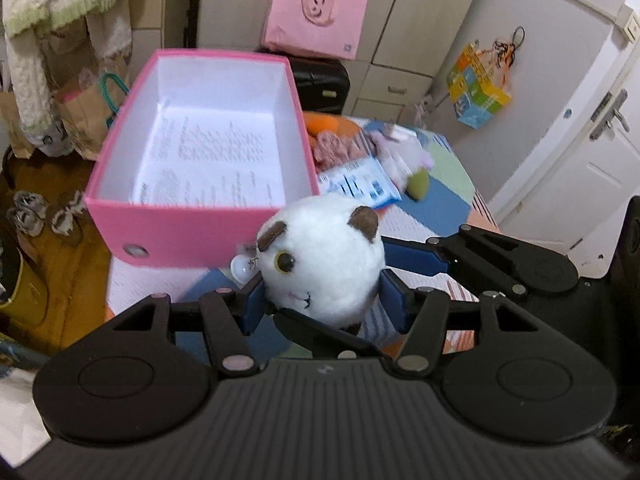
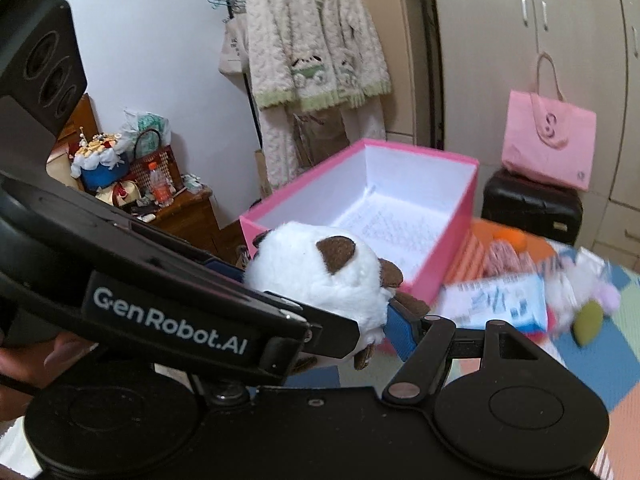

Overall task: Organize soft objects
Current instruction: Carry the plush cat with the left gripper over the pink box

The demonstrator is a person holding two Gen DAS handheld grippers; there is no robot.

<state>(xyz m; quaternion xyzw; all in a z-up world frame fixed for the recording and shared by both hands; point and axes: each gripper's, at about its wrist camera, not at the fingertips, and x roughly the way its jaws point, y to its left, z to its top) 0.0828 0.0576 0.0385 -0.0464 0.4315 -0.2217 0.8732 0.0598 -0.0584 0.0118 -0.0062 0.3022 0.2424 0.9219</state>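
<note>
Covering the table is a patchwork cloth [image 1: 440, 208] with blue, green and orange squares, the biggest thing in front of us. On it sits a long pink box [image 1: 192, 236] with no lid; it is white inside, and a sheet of paper with printing [image 1: 208, 160] lies flat on its bottom. Behind the box a black suitcase [image 1: 320, 80] stands on the floor, and a pink bag [image 1: 316, 16] rests on top of it. The left gripper [image 1: 324, 304] is pinching a round white plush toy [image 1: 328, 248] with brown ears, with one blue pad [image 1: 252, 304] pressed on each side of it. The toy is held up in the air, just in front of the near corner of the pink box and not inside it. The right gripper [image 2: 328, 312] comes in from the side, and one of its blue fingers [image 2: 400, 328] touches the toy. Its other finger is hidden behind the left gripper, so I cannot tell if it is squeezing or not. Beside the box, on the cloth, lies a blue and white packet [image 1: 360, 184]. Close to it is a blurry heap of soft pink and white things [image 1: 340, 146]. A small green lump [image 1: 418, 186] lies just next to the packet. A tiny clear ball [image 1: 240, 268] hangs by the toy's face.
</note>
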